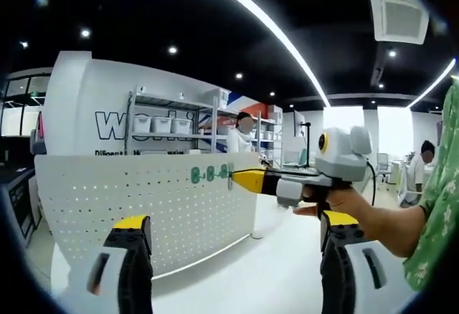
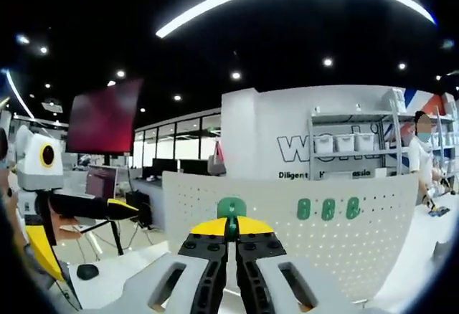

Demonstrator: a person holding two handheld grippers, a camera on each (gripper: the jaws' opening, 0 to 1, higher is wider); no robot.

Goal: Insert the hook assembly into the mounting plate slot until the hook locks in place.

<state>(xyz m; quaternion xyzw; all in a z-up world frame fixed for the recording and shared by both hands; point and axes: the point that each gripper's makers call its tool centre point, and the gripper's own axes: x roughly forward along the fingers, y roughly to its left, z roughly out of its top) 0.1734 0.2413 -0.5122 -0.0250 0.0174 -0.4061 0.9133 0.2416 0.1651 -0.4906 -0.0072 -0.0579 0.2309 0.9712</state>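
Hook assembly [image 2: 232, 212] pinched upright in right tongs [image 2: 231, 236], pegboard plate [image 2: 287, 221] straight ahead; left tongs [image 1: 237, 236] wide, empty.

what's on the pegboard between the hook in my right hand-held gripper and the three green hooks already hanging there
Nothing: in the right gripper view, bare white pegboard separates the held green hook, pinched in the right hand-held gripper, from the three mounted green hooks.

Green hook [image 2: 231, 209] pinched upright at white pegboard [image 2: 287, 235] (three hooks [image 2: 328, 208] already mounted).
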